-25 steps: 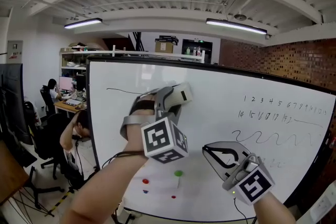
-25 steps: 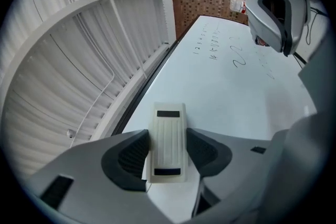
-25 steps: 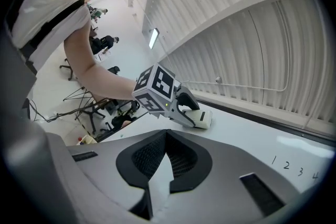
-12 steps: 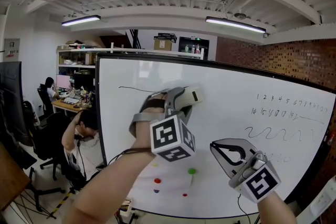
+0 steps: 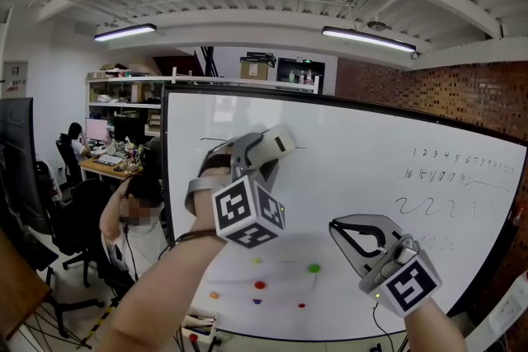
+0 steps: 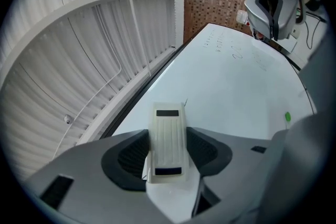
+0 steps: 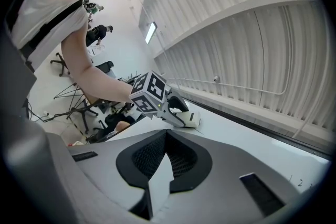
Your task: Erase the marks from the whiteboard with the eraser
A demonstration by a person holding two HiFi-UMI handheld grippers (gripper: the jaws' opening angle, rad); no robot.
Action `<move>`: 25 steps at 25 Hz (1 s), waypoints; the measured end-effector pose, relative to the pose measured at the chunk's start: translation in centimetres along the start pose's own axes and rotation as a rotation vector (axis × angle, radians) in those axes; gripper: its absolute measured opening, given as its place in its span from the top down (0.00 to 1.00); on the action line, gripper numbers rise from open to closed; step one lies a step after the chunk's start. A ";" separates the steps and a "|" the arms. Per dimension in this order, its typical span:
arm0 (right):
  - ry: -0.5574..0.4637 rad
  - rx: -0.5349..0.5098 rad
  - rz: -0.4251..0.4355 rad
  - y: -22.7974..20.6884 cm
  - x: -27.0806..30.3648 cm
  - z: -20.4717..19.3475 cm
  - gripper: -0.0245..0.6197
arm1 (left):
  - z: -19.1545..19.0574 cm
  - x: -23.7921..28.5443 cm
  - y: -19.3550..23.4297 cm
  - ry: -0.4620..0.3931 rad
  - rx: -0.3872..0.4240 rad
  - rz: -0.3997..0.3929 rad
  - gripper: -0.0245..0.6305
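Leftward along the whiteboard the eraser has been carried, nearer the board's left edge than a second ago. It is pinched across its width by the left gripper and laid against the upper board, on a thin black line. The left forearm is raised, with the gripper tilted slightly upward. The right gripper, jaws pressed together on nothing, is held lower at right. The stretch of line behind the eraser is hidden. The small digits are barely legible, and the right forearm is cut off by the lower edge.
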State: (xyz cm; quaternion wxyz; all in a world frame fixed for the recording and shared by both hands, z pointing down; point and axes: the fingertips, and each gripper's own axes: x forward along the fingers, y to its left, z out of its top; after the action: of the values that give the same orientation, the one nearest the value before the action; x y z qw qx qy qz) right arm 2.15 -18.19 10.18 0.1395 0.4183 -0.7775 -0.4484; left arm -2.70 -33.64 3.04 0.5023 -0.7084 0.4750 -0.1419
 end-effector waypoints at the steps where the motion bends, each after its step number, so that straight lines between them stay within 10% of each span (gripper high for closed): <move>1: 0.000 0.000 0.000 0.1 0.1 0.0 0.94 | 0.1 0.0 -0.2 0.000 0.021 0.007 0.59; 11: 0.004 0.005 -0.015 -1.5 -1.3 -1.9 0.94 | 7.5 1.0 -5.6 -0.109 0.137 -0.058 0.59; 20: 0.015 0.029 -0.068 -6.1 -6.1 -5.8 0.94 | 17.7 5.1 -11.3 -0.164 0.409 -0.116 0.59; 25: -0.005 0.063 -0.090 -8.2 -8.0 -7.7 0.94 | 20.0 6.2 -11.9 -0.187 0.321 -0.189 0.59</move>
State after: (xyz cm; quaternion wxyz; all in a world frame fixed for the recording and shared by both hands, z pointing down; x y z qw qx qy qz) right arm 15.94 -18.48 9.04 0.1038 0.4560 -0.7720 -0.4305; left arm 20.32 -26.65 2.35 0.6350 -0.6708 0.3292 -0.1958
